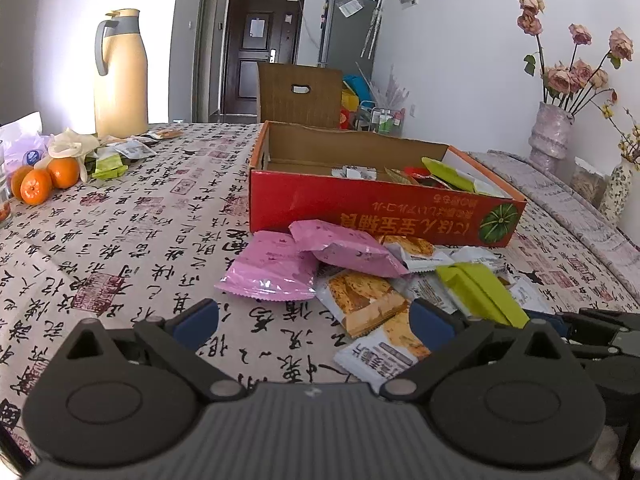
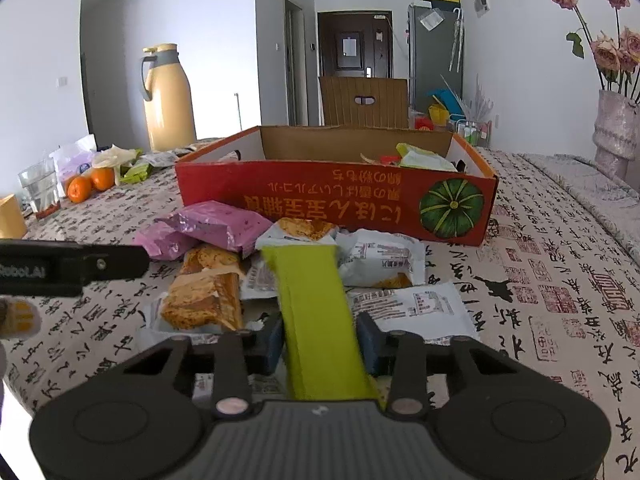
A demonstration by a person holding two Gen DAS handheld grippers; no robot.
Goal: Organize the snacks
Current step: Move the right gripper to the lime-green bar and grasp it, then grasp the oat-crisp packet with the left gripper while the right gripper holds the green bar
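Green snack bar (image 2: 314, 312) clamped between right gripper (image 2: 318, 340) jaws.

Right gripper (image 2: 316, 340) fingers clamping green packet (image 2: 312, 312), red box (image 2: 336, 200) beyond

The table (image 2: 540, 264) is covered in a matt woven cloth printed with black calligraphy and red seals. The box (image 2: 332, 200) is corrugated cardboard, glossy red print outside, bare brown and dull inside. The pink packets (image 1: 280, 268) are shiny crinkled foil film; the green packet (image 2: 316, 304) looks smooth, matt plastic. The white biscuit packets (image 2: 384, 258) have a soft sheen. The right gripper (image 2: 318, 338) is matt black plastic with blue rubbery pads, as is the left gripper (image 1: 314, 314). The jug (image 1: 120, 76) is smooth cream plastic with a grey handle.
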